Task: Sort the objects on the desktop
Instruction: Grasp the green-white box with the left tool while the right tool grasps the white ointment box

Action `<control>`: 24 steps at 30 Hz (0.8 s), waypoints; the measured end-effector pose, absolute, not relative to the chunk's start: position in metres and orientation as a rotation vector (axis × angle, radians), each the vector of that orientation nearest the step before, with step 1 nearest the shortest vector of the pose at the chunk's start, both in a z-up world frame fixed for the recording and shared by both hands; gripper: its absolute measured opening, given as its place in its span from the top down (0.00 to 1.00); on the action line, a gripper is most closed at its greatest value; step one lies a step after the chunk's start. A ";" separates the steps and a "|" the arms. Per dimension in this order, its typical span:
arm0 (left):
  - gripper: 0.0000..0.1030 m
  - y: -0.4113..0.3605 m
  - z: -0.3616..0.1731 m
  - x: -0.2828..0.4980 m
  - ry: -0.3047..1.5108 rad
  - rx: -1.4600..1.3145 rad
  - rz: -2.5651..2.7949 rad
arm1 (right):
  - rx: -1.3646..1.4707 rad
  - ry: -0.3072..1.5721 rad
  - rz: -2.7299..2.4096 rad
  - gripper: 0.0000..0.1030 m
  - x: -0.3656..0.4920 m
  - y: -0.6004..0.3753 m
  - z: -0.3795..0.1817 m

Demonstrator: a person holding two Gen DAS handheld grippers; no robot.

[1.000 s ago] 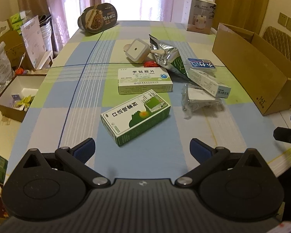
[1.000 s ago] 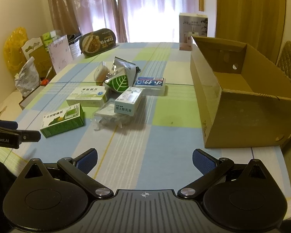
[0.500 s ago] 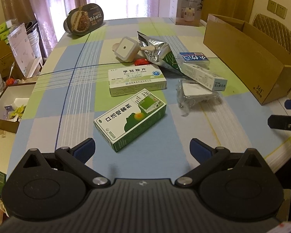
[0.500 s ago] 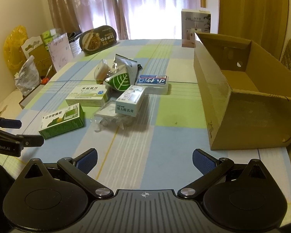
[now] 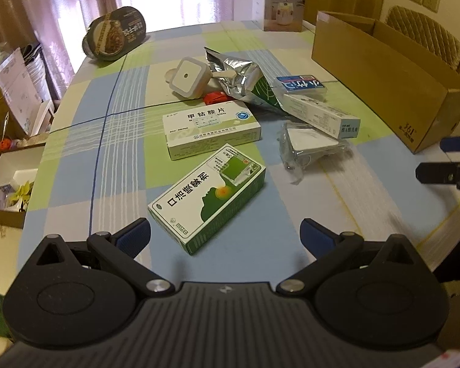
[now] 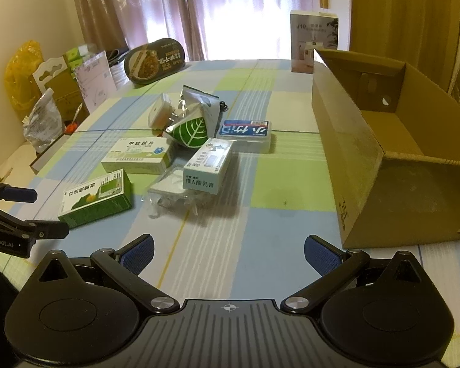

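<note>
My left gripper (image 5: 224, 233) has closed in on the green medicine box (image 5: 208, 197) over the last second: the box now sits larger and nearer, just ahead of my wide-open, empty jaws, lying flat and skewed on the tabletop (image 5: 76, 165). So I judge this box to be my first pick, and I am almost lined up to straddle it.

My right gripper (image 6: 229, 251) has also drifted forward, its jaws spread wide with nothing in them, hovering between the clutter and the open cardboard box (image 6: 380, 165), which appears empty, so sorting has not started.

The rest waits in a loose pile: the white medicine box (image 5: 211, 130) just beyond the green one, the long ointment box (image 5: 320, 115) resting on a clear plastic packet (image 5: 309, 147), and the foil pouch (image 5: 245, 79) behind.
</note>
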State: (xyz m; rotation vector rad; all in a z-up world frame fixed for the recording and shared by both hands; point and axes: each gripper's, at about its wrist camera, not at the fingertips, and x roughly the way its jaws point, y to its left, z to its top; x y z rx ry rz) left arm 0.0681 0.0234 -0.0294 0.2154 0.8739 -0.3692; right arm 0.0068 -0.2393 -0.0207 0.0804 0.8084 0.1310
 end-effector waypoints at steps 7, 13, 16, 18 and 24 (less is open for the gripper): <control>0.01 0.023 -0.035 0.085 0.878 0.303 -0.413 | 0.088 0.799 0.151 0.02 0.020 -0.235 -0.020; 0.01 0.024 -0.041 0.101 0.885 0.366 -0.452 | 0.090 0.794 0.171 0.02 0.038 -0.226 -0.020; 0.01 0.025 -0.046 0.109 0.893 0.395 -0.456 | 0.082 0.779 0.174 0.02 0.049 -0.222 -0.020; 0.01 0.025 -0.049 0.114 0.900 0.398 -0.466 | 0.077 0.769 0.173 0.02 0.058 -0.221 -0.021; 0.02 0.025 -0.060 0.127 0.911 0.394 -0.488 | 0.065 0.769 0.174 0.02 0.084 -0.219 -0.025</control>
